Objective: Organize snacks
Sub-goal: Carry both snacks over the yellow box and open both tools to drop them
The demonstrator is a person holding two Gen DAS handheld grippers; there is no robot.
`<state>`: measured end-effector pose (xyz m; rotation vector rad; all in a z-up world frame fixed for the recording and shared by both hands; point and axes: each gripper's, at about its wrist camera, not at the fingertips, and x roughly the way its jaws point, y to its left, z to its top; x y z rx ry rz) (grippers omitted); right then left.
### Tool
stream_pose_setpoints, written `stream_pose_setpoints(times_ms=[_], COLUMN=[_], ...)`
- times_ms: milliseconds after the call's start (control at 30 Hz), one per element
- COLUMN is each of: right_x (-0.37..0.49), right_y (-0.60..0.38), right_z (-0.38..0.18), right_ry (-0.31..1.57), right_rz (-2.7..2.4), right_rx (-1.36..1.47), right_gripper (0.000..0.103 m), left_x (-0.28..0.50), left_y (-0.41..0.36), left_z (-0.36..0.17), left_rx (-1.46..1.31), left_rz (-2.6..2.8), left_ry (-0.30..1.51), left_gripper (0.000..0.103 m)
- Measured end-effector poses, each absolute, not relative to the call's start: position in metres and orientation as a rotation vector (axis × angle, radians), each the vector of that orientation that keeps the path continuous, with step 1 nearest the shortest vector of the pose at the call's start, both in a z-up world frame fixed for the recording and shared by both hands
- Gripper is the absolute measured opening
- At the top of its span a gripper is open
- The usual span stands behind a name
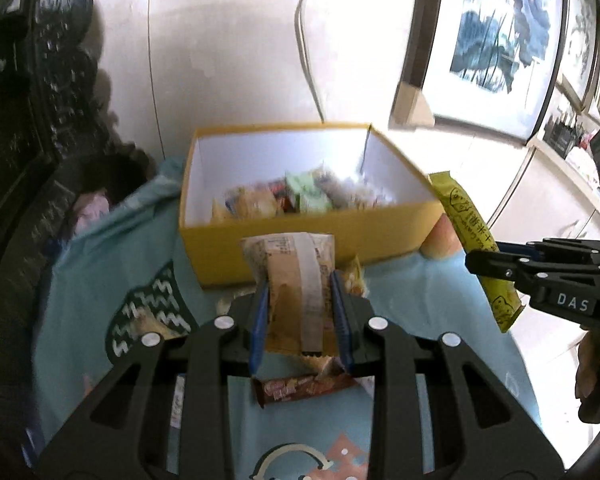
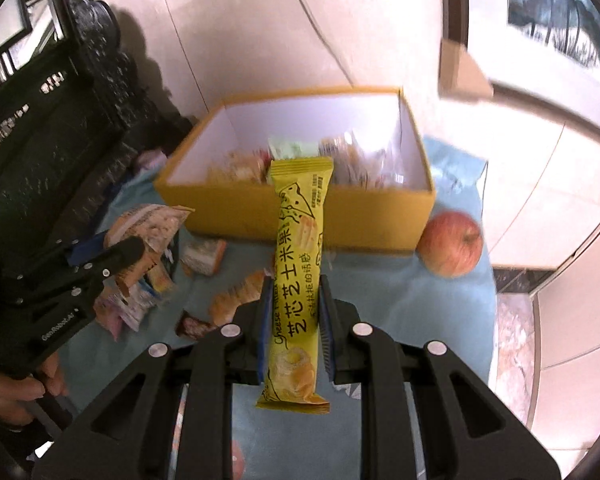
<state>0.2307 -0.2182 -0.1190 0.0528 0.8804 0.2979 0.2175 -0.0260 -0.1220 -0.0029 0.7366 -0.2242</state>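
Cloth (image 2: 400, 300), teal, under everything you work over. Box (image 1: 300, 236), yellow, holds several snacks. Your left gripper (image 1: 300, 300) is clamped on a tan packet (image 1: 292, 280) raised before the box; your right gripper (image 2: 294, 320) pinches a yellow bar (image 2: 298, 248). Apple (image 2: 450, 244) touches the box corner. Loose snacks (image 2: 228, 300) lie on the cloth.

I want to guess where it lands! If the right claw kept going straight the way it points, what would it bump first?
Probably the yellow box: its near wall lies straight ahead of the right claw, and the yellow cheese snack bar it holds would touch first. Depth is hard to judge.
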Motion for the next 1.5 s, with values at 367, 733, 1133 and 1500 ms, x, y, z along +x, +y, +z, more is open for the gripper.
stream_pose_setpoints(times_ms=[367,733,1133,1500], right_x=[0.22,0.214,0.226,0.303], right_y=[-0.216,-0.217,-0.217,-0.219], right_z=[-0.039,-0.026,-0.029,-0.014], right_ry=[0.725,0.693,0.704,0.689], right_rz=[0.282,0.281,0.275,0.254], right_rx=[0.004,0.002,0.006,-0.008], right_gripper=[0.021,0.021,0.021,0.021], left_x=[0.219,0.216,0.234,0.318], left_y=[-0.032,-0.032,-0.031,-0.046], left_z=[-0.047,-0.037,-0.042,-0.028], left_rx=[-0.009,-0.013,-0.017,0.033], left_rz=[-0.223,-0.229,-0.219,-0.187], left_ry=[0.607,0.593,0.612,0.587], left_gripper=[0.029,0.029,0.029,0.029])
